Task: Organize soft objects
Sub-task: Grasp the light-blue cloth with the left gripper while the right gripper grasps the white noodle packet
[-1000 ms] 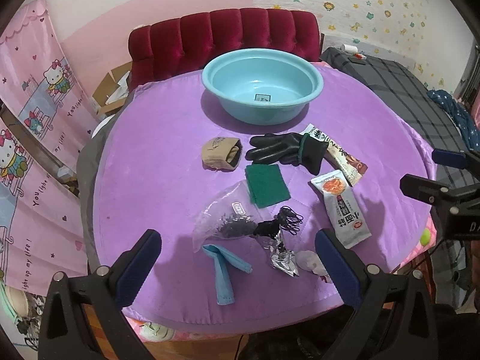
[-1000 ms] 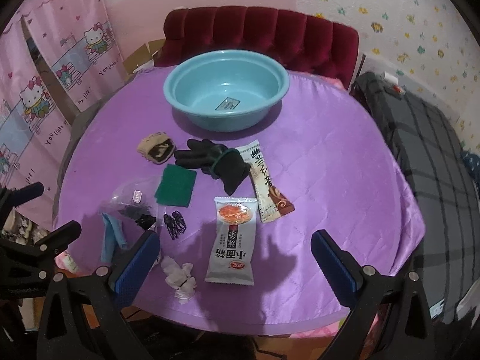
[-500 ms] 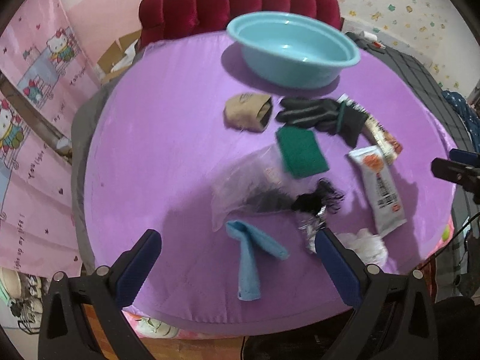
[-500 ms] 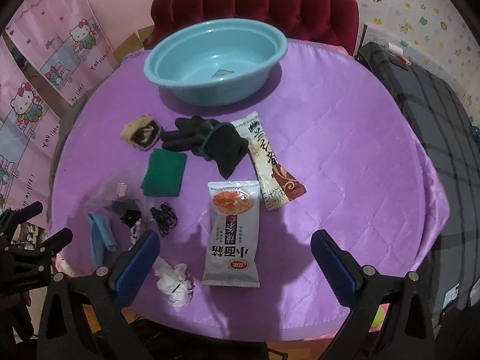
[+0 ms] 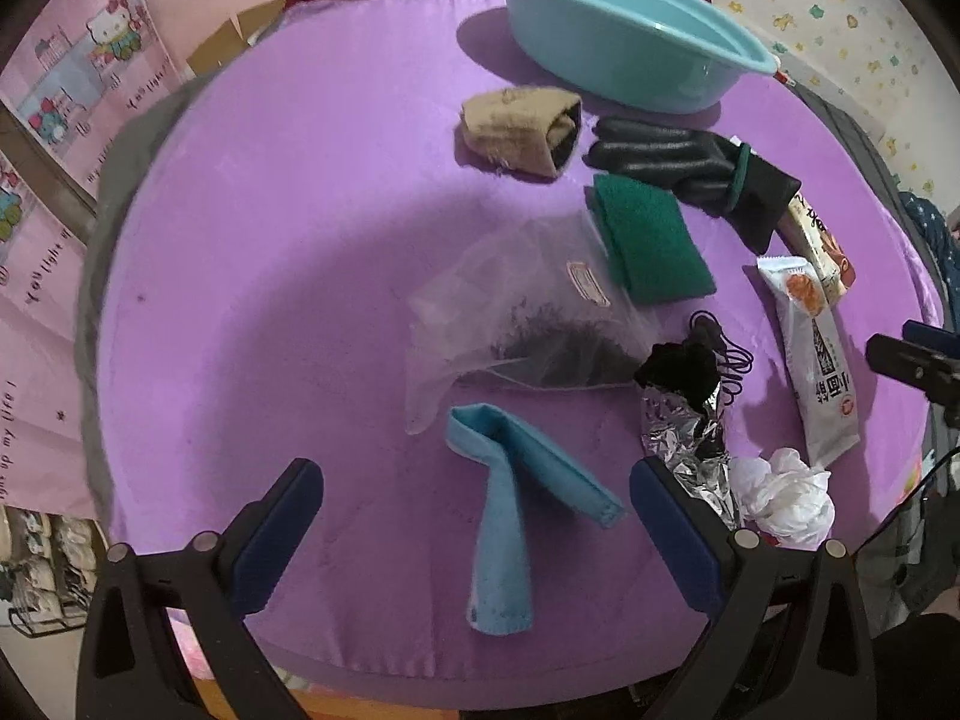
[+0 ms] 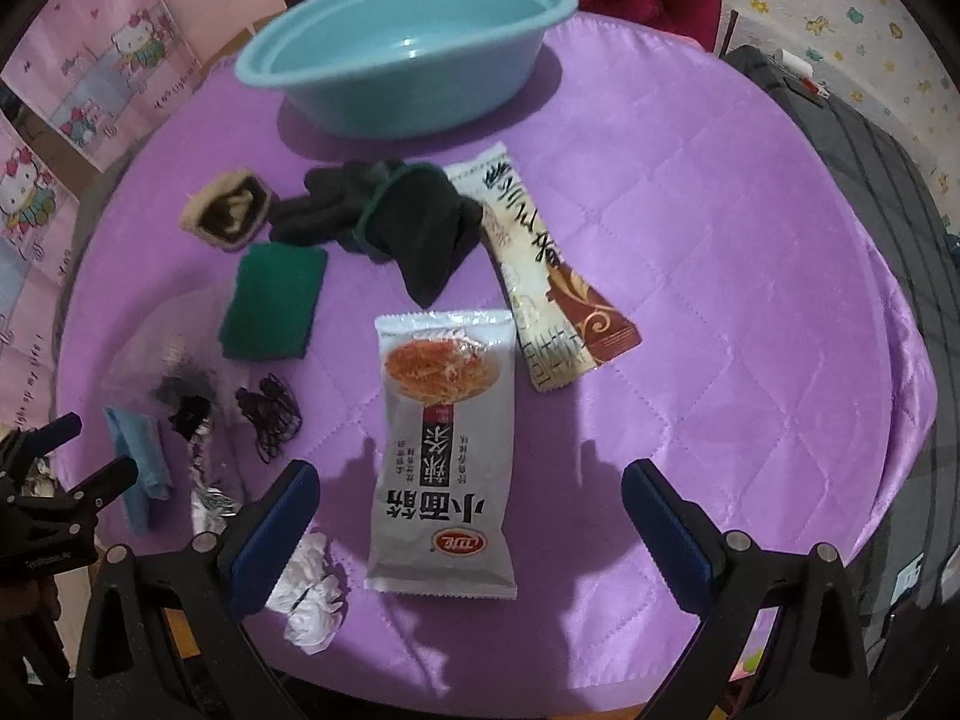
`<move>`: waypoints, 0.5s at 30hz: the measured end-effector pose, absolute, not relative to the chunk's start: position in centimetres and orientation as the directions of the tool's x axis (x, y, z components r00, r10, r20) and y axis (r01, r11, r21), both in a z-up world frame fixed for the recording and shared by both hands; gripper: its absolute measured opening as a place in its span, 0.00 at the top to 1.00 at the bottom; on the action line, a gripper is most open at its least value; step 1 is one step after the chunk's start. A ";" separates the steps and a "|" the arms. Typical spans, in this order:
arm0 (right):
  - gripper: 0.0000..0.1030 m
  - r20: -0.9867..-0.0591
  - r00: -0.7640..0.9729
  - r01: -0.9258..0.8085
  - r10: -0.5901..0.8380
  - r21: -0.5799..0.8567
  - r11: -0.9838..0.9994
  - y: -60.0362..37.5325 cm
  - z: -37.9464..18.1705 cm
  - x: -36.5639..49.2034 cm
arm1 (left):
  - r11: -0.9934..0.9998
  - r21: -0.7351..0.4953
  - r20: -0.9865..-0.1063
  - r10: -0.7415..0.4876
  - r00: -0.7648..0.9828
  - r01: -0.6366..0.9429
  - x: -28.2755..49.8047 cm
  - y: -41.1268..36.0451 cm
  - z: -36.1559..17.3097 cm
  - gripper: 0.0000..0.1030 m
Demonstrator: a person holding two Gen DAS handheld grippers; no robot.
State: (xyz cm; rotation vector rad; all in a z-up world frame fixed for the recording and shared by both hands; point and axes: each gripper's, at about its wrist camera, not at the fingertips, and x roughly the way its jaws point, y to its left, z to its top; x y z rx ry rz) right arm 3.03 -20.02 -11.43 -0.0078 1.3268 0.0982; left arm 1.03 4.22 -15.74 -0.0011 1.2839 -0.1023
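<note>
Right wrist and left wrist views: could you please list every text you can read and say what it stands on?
"小面筋": large print, upside down, on the white snack packet.
"You light up my life": in pieces on the pink curtain.
Too small or blurred to read: the packet's red logo, the long packet, and the label on the clear bag.

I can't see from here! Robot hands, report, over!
Left gripper open over blue cloth. Right gripper open over noodle packet. Basin empty. Nothing blocking.
</note>
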 end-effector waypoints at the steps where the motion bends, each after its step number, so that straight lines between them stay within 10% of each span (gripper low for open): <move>1: 0.00 -0.971 0.231 -0.079 0.064 0.047 0.996 -19.9 -11.8 3.1 | 0.995 -0.060 -0.958 -0.079 0.274 0.077 1.1 4.1 -15.9 0.00; 6: 0.00 -0.976 0.209 -0.075 0.067 0.052 0.996 -19.7 -13.0 3.6 | 0.995 -0.070 -0.960 -0.088 0.264 0.078 1.7 3.9 -16.8 0.11; 11: 0.01 -0.978 0.198 -0.095 0.064 0.046 0.994 -19.1 -13.7 3.9 | 0.989 -0.096 -0.971 -0.117 0.209 0.111 2.0 3.3 -18.0 0.70; 15: 0.06 -0.981 0.187 -0.105 0.054 0.034 0.994 -18.4 -14.8 4.5 | 0.986 -0.088 -0.969 -0.117 0.216 0.139 1.8 3.0 -18.2 0.80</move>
